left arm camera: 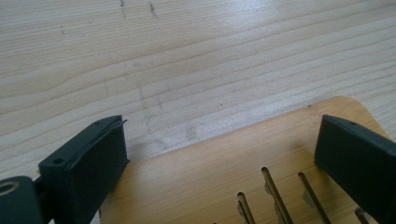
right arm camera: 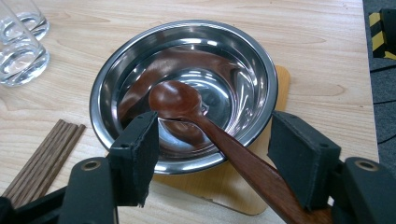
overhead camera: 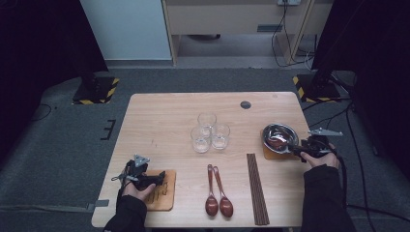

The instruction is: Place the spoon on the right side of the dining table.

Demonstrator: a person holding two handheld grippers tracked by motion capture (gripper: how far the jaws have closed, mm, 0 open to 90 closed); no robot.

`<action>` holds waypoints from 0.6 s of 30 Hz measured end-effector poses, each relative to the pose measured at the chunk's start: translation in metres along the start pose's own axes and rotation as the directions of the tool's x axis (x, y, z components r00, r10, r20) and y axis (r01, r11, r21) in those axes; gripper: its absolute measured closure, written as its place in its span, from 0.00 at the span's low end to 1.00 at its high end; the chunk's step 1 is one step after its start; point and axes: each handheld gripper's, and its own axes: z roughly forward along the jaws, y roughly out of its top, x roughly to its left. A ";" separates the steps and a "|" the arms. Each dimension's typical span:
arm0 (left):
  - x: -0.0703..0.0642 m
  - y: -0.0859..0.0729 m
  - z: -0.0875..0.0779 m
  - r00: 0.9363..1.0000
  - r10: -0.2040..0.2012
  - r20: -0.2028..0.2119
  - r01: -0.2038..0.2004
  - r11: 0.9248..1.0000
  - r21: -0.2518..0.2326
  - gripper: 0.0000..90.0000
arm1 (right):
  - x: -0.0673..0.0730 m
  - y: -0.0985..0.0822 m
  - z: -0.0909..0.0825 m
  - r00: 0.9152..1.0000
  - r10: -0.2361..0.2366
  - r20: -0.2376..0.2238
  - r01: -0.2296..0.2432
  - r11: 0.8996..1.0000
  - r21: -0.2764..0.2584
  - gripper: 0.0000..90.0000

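The right tongs stand wide, their black pads on either side of a brown wooden spoon without pressing on it; the spoon's handle runs back between them toward the camera and whether anything grips it farther back I cannot tell. The spoon's bowl lies inside a shiny steel bowl, at about 12 o'clock from the tongs, with the handle leaning over the bowl's near rim. The steel bowl sits on a small wooden coaster. In the high view these tongs are at the table's 3 o'clock edge.

The left tongs also stand wide with nothing between the pads, hovering over the edge of a slotted wooden coaster at the table's 7 o'clock corner.

Farther out: a bundle of dark chopsticks at 5 o'clock, two more wooden spoons at 6 o'clock, and three clear glasses near the centre.
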 end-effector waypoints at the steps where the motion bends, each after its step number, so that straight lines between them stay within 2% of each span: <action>1: 0.000 0.000 0.000 1.000 0.000 0.000 0.000 1.000 0.000 0.01 | 0.000 0.000 -0.001 1.000 -0.002 -0.001 0.002 1.000 -0.001 0.38; 18: 0.000 0.000 0.000 1.000 0.000 0.000 0.000 1.000 0.000 0.01 | 0.013 -0.005 -0.009 0.999 -0.025 -0.031 0.025 1.000 -0.003 0.38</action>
